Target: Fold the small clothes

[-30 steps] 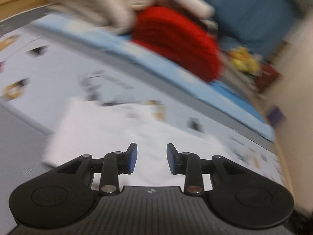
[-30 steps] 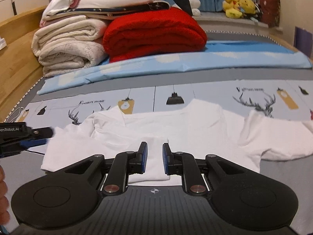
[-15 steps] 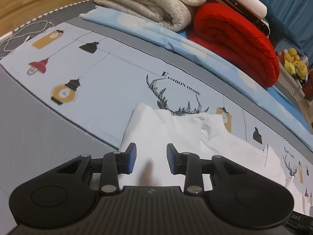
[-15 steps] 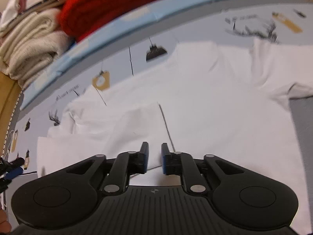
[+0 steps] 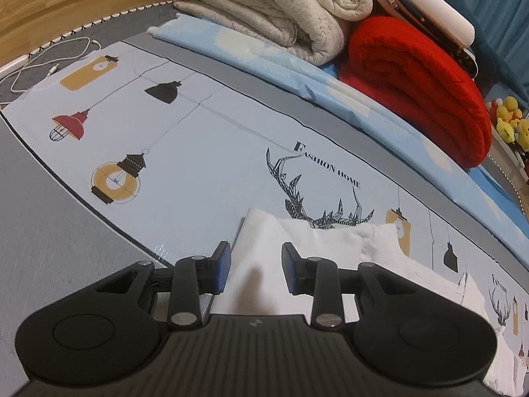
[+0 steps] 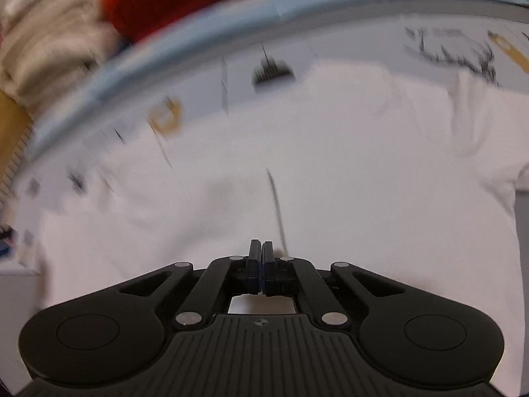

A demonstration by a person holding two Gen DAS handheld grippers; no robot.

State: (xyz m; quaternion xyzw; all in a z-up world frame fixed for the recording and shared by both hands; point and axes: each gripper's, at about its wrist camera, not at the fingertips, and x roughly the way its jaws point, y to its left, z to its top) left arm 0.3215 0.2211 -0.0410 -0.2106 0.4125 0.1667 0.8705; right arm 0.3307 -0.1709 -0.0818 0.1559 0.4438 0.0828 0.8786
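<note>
You're setting up the first fold here. The white shirt (image 6: 330, 182) is lying spread on the printed bedsheet (image 5: 198, 165), pretty flat but with some soft ridges near the sleeves.

Your left gripper (image 5: 254, 269) is sitting released, fingers apart, straddling the sleeve-side edge of the shirt (image 5: 264, 248) without biting yet. Your right gripper (image 6: 261, 264) is looking clenched, pads together right at the near hem. That view is too blurry to say whether any fabric is actually caught, so I can't tell if it's holding cloth or just air.

My take: get the left down lower so both layers slide between the pads before you're squeezing, and check the right one really has the hem. Then be lifting both at matching height, or the fold is probably going crooked.

The red blanket (image 5: 413, 82) and beige quilt (image 5: 264, 10) are well apart, no worries there.
</note>
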